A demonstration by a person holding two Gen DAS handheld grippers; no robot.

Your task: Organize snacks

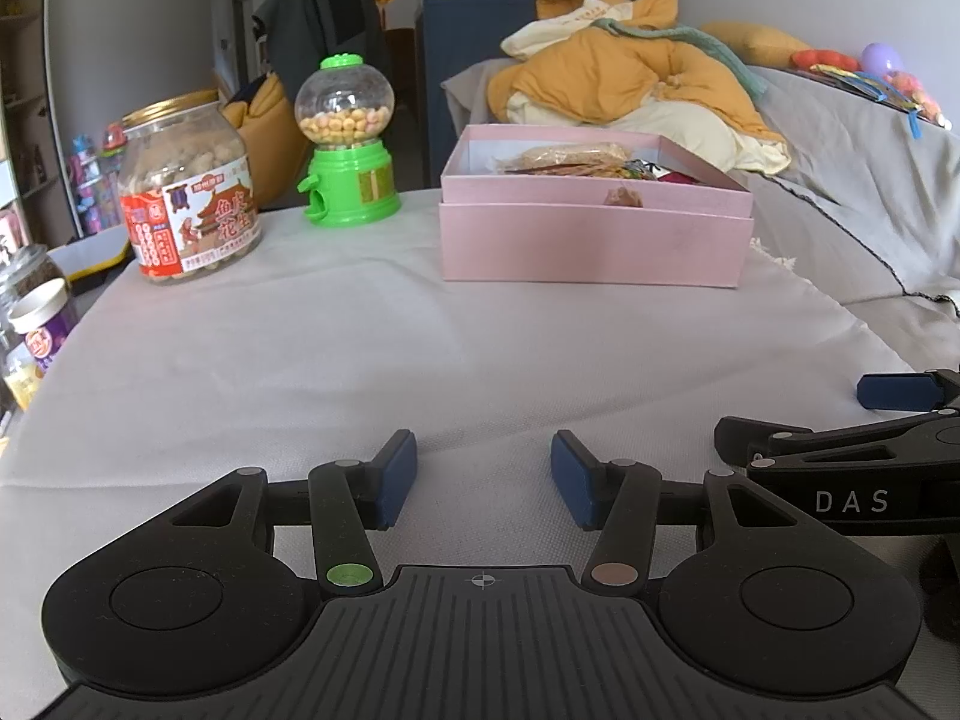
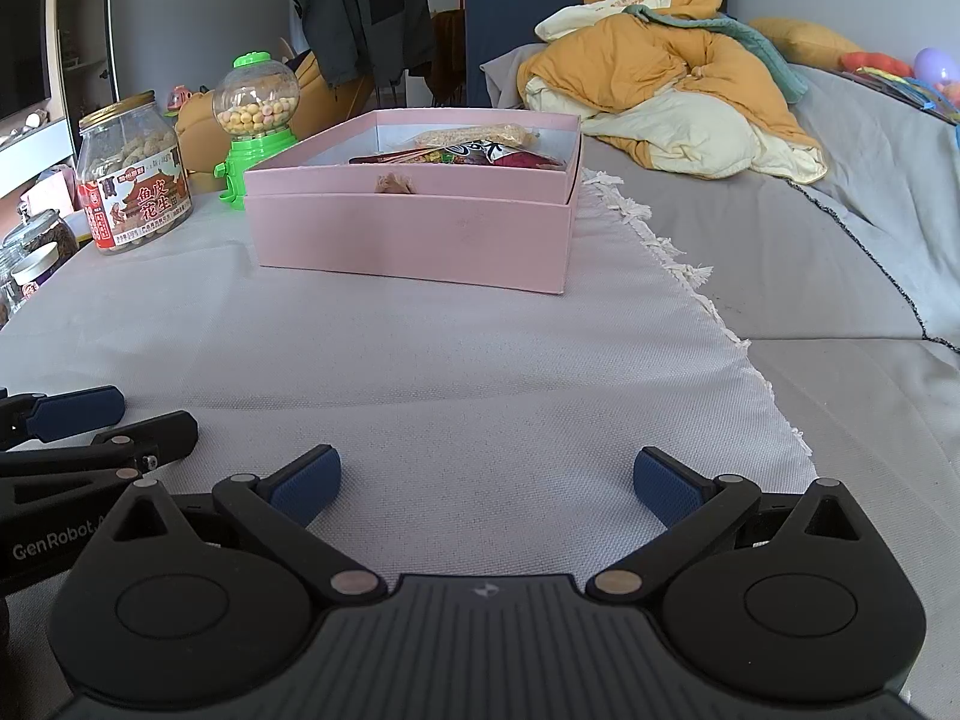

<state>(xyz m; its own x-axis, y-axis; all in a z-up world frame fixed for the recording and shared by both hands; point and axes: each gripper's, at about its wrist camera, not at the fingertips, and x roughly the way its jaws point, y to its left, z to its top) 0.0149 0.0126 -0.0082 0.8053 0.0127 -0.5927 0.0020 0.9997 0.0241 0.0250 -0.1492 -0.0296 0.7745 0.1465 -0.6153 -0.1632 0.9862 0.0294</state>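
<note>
Left wrist view: left gripper [image 1: 483, 477] empty, fingers parted, over white cloth [image 1: 360, 360]. Pink box [image 1: 594, 228] ahead holds snack packets [image 1: 576, 162]; peanut jar [image 1: 189, 186] and green candy dispenser [image 1: 348, 141] left of box.

Right wrist view: right gripper [image 2: 486, 483] empty, fingers spread wide; pink box [image 2: 414, 228] ahead, snack packets [image 2: 468, 150] inside.

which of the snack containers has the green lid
The gumball-style candy dispenser, standing between the peanut jar and the pink box. The peanut jar's lid is gold; the box has none on.

Two matte black grippers, left gripper [image 1: 483, 477] and right gripper [image 2: 485, 483]: ribbed housings, round hubs, blue textured fingertips [image 2: 666, 489], metal pivot pins, white "DAS" and "GenRobot" lettering.
</note>
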